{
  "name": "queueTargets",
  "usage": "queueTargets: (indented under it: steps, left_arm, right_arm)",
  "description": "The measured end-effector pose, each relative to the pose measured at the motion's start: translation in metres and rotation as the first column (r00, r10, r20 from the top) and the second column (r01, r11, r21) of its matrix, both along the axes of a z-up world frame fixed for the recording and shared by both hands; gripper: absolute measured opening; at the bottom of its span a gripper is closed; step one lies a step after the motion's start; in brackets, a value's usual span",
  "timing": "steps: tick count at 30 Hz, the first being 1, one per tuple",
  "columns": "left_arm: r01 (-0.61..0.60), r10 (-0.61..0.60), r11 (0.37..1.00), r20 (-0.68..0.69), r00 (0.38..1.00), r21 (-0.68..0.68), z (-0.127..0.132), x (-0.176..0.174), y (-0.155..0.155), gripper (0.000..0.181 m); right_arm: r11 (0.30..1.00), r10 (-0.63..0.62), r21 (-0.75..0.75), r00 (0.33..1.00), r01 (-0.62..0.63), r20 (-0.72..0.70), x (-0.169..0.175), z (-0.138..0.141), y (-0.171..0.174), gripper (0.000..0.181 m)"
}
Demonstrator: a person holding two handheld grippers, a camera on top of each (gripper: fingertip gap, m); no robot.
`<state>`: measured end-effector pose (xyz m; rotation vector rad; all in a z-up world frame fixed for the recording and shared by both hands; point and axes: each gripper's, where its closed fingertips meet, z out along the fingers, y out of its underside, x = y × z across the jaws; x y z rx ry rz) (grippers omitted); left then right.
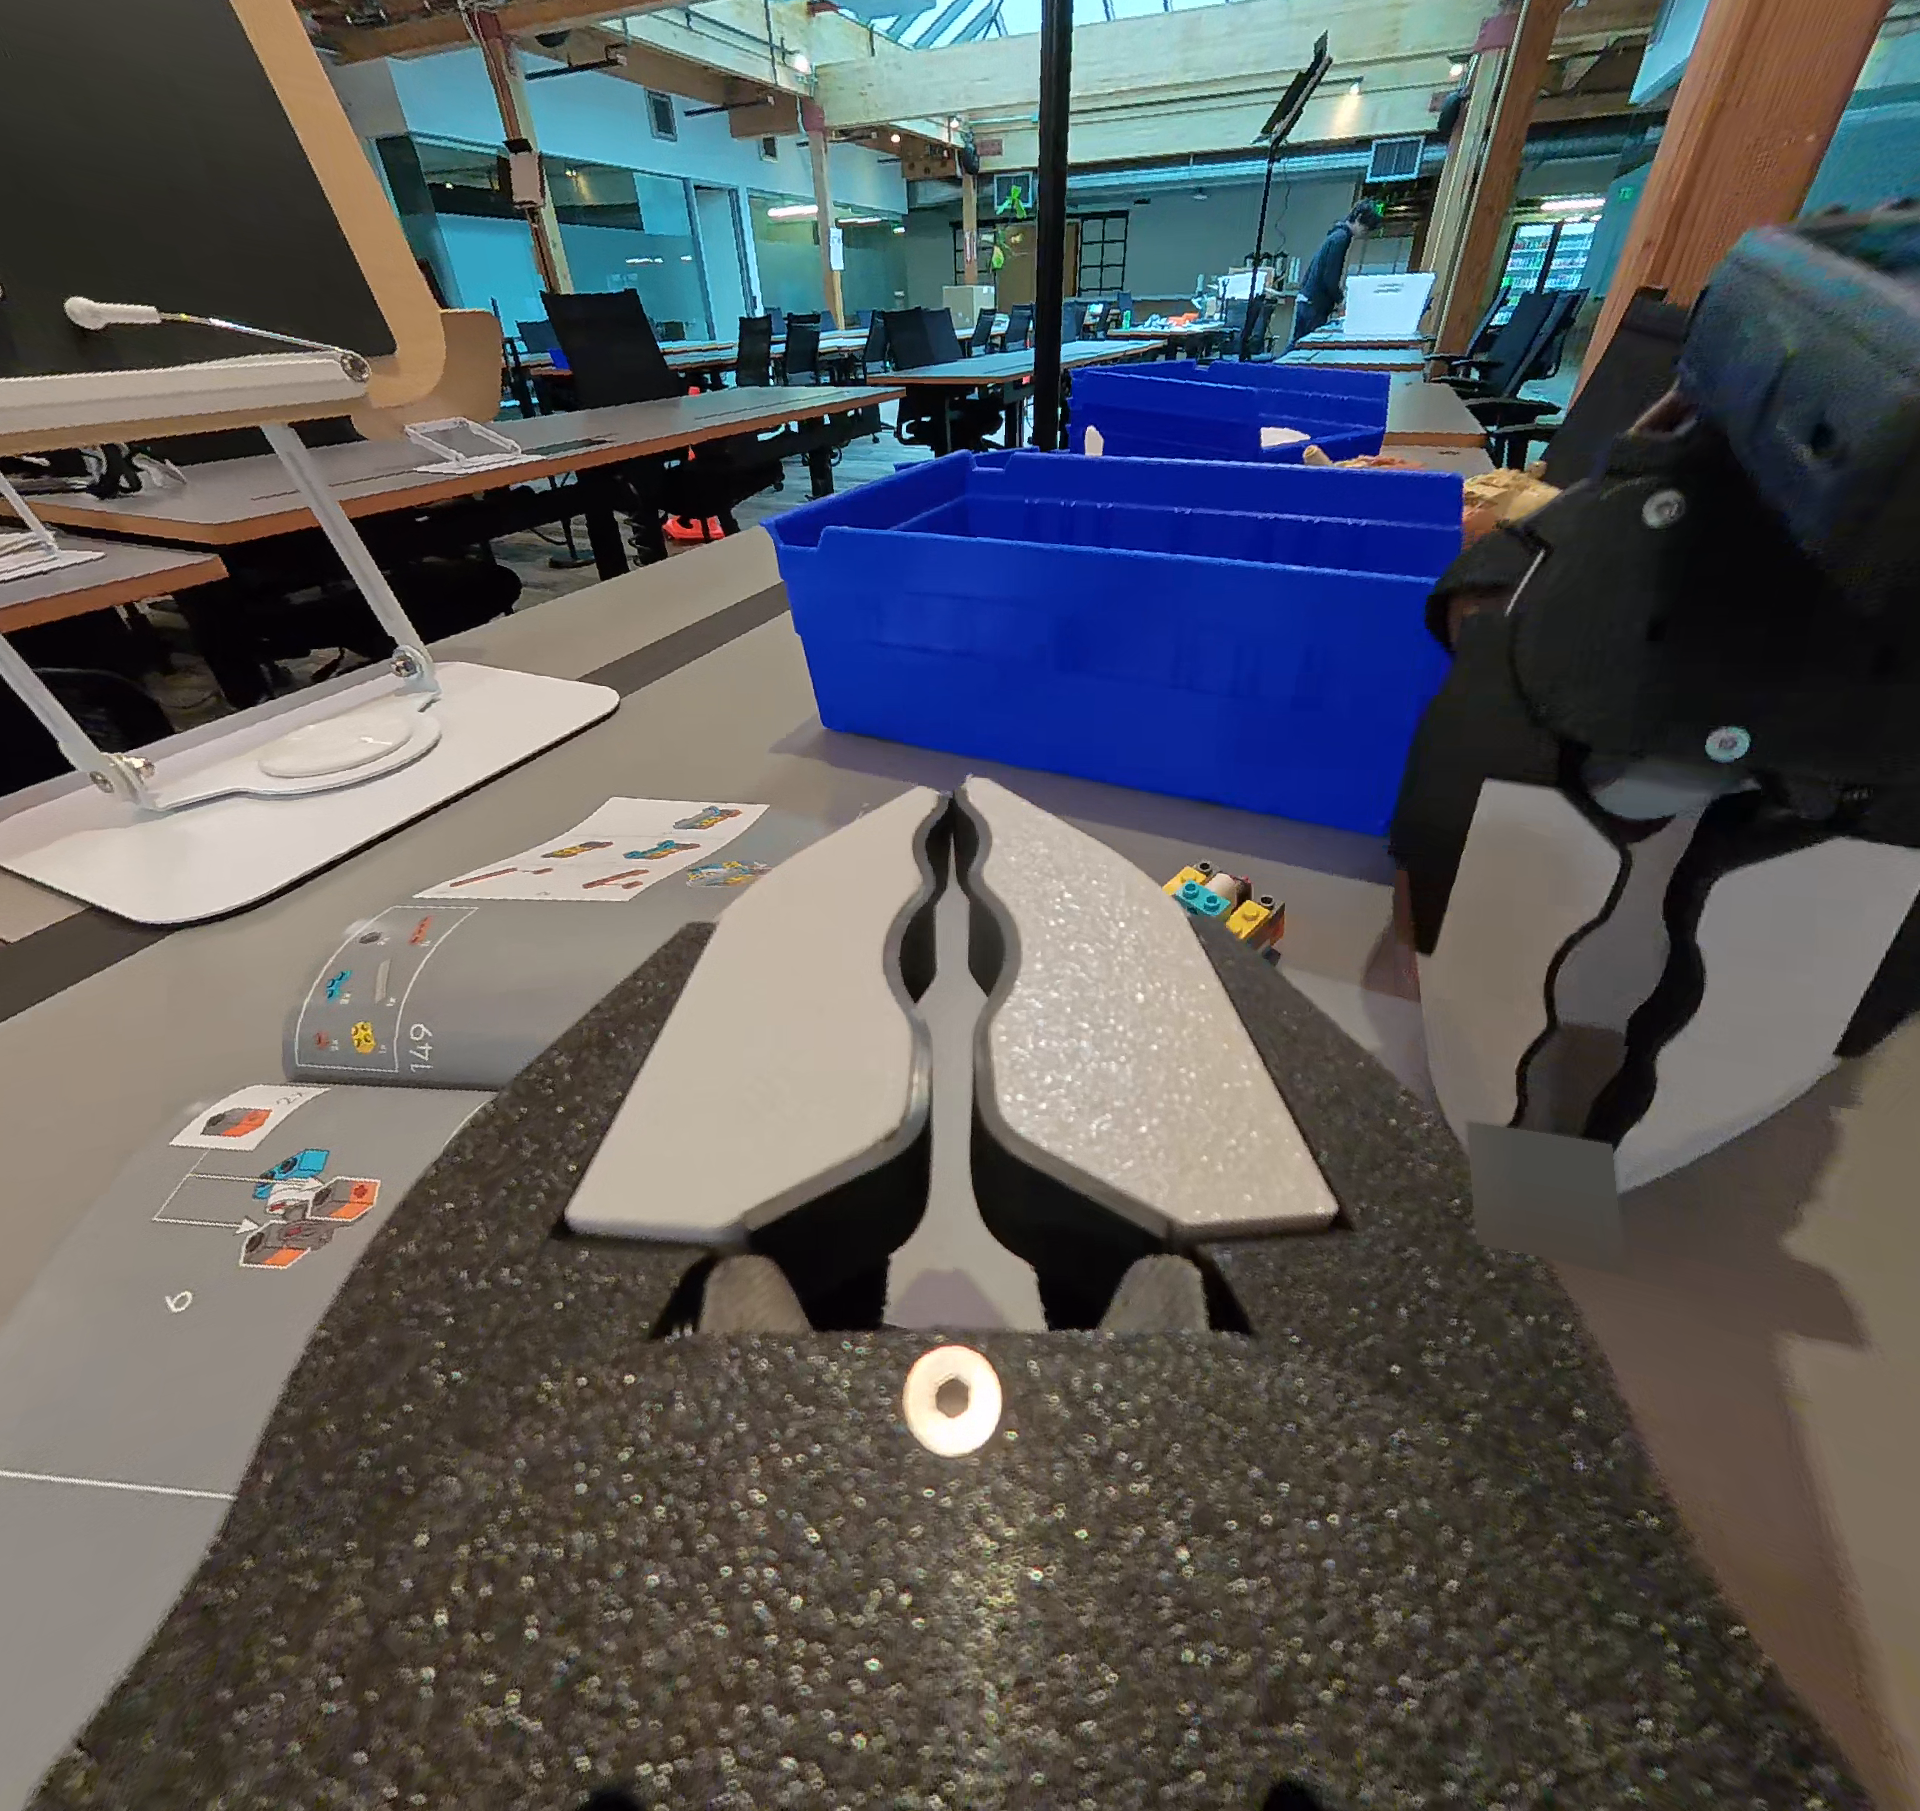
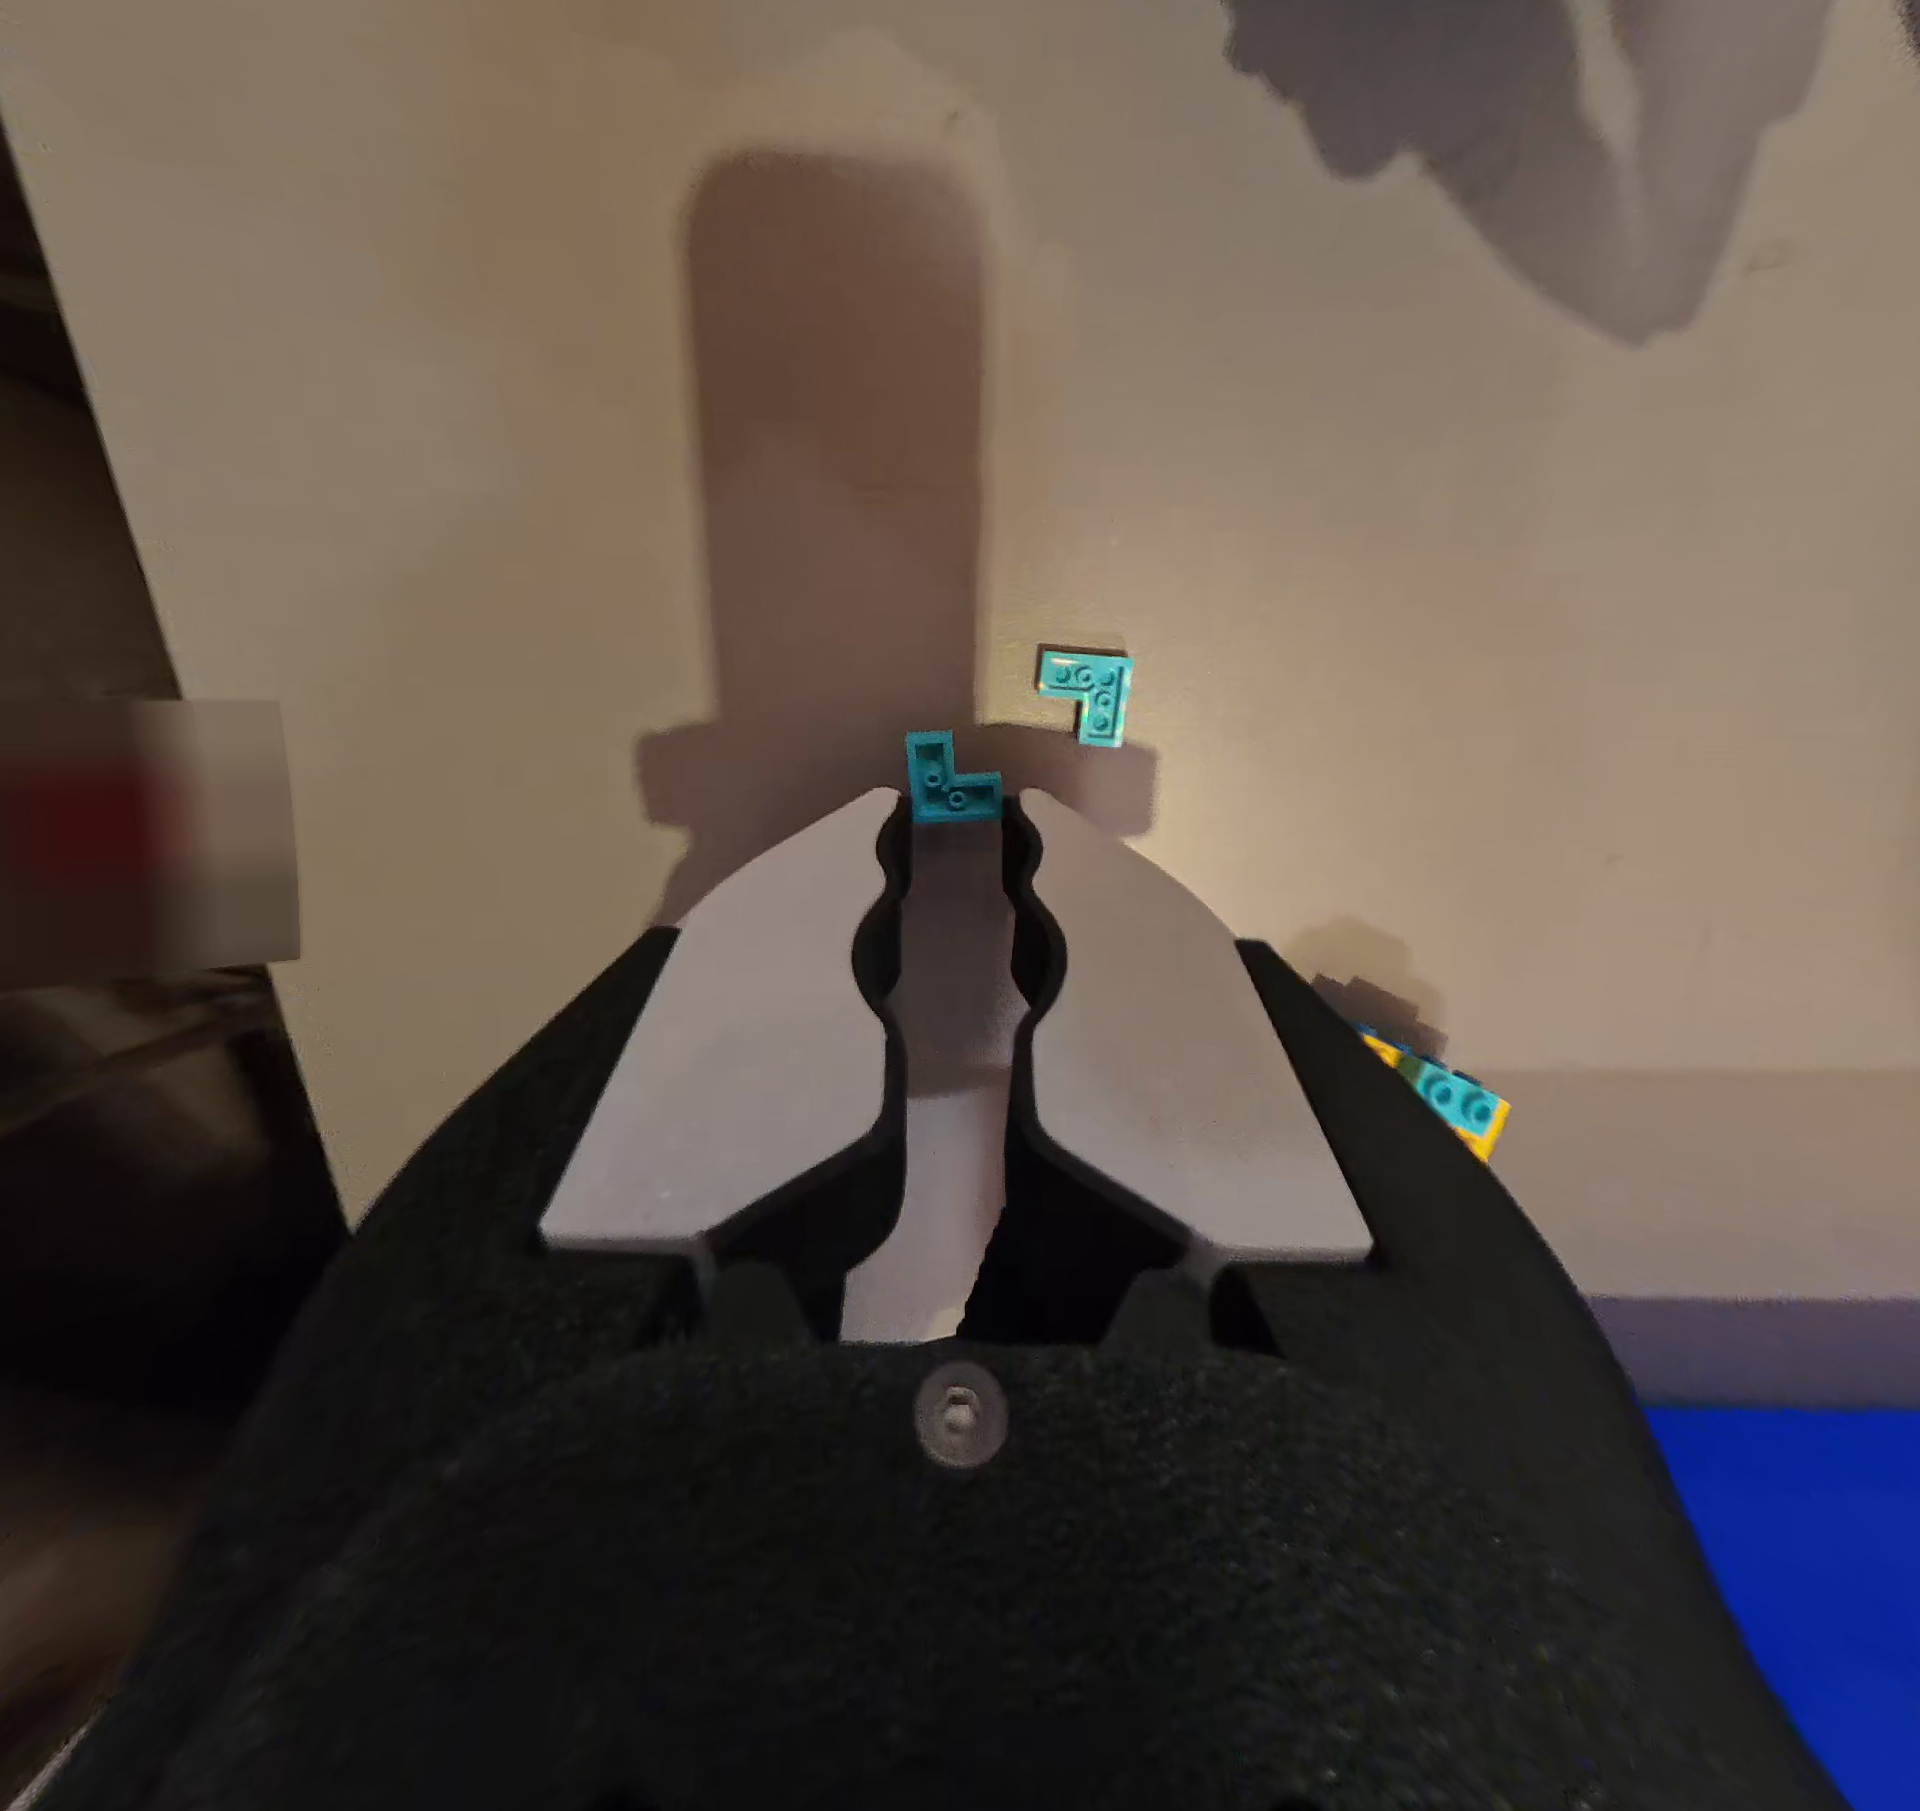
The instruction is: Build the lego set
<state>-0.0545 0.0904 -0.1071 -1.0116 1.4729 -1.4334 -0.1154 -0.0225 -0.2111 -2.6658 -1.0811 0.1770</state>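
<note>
The right tool [image 2: 958, 797] points steeply down at the tabletop [image 2: 1455, 566], its jaws parted by a narrow gap and gripping nothing. A teal L-shaped plate [image 2: 948, 782] lies flat on the tabletop right at the fingertips, partly in the gap between them. Whether either fingertip touches the plate cannot be told. A second teal L-shaped plate [image 2: 1091, 693] lies just beyond and to the right of the first plate. The small partial assembly [image 2: 1455, 1101], in yellow and teal, sits well to the right of the first plate, partly hidden by the tool body.

The left tool [image 1: 953, 805] hovers over the tabletop with its fingertips together and empty. In the left wrist view the partial assembly [image 1: 1231, 904] stands to its right, in front of a blue bin [image 1: 1122, 660], and the instruction booklet [image 1: 395, 1013] lies open to its left.

The step in hand appears to be picking up the first plate. Recommended procedure:

1. Centre the gap over one leg of the L, not the corner, so that both pads bear on parallel edges.
2. Lower until the fingertips nearly touch the tabletop; the plate is thin and offers little edge to grip.
3. Close slowly. A skewed grip is likely to flick the plate away.
4. Keep clear of the second plate to avoid shifting it.
</note>
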Motion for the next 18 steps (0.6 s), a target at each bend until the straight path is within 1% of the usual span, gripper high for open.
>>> queueTargets:
  steps: [3, 6, 8, 10, 12, 14, 16, 18]
  left_arm:
    - [0.0, 0.0, 1.0, -0.001, 1.0, 0.006, 0.0, 0.0, -0.001, 0.0]
    - [-0.001, 0.001, 1.0, -0.002, 1.0, 0.006, 0.001, 0.0, 0.0, 0.0]
    - [-0.003, 0.003, 1.0, -0.004, 1.0, 0.005, 0.0, 0.0, 0.001, 0.0]
    - [-0.007, 0.007, 1.0, -0.004, 1.0, 0.002, 0.0, 0.0, 0.002, 0.0]
    - [-0.009, 0.009, 1.0, -0.003, 1.0, -0.003, 0.0, 0.0, 0.003, 0.0]
    - [-0.011, 0.011, 1.0, -0.001, 1.0, -0.01, 0.001, 0.0, 0.005, 0.0]
    - [-0.012, 0.012, 1.0, -0.002, 1.0, -0.017, 0.0, -0.001, 0.006, 0.0]
    - [-0.01, 0.01, 1.0, -0.006, 1.0, -0.021, 0.0, 0.0, 0.006, 0.0]
  right_arm:
    - [1.0, 0.001, -0.019, 1.0, -0.001, 0.007, 0.0, -0.007, -0.001, 0.017]
    - [1.0, -0.001, -0.012, 1.0, 0.001, -0.002, -0.001, -0.007, 0.0, 0.02]
    - [1.0, -0.004, -0.001, 1.0, 0.004, -0.009, -0.001, -0.005, 0.0, 0.022]
    - [1.0, -0.013, 0.022, 0.999, 0.014, -0.032, 0.0, 0.004, 0.001, 0.025]
    - [0.998, -0.026, 0.049, 0.996, 0.03, -0.09, 0.0, 0.02, 0.001, 0.025]
    - [0.995, -0.038, 0.082, 0.988, 0.051, -0.152, 0.006, 0.044, -0.001, 0.026]
    - [0.992, -0.049, 0.104, 0.981, 0.07, -0.19, 0.021, 0.07, -0.01, 0.026]
    - [0.987, -0.085, 0.121, 0.978, 0.109, -0.189, 0.048, 0.093, -0.023, 0.026]
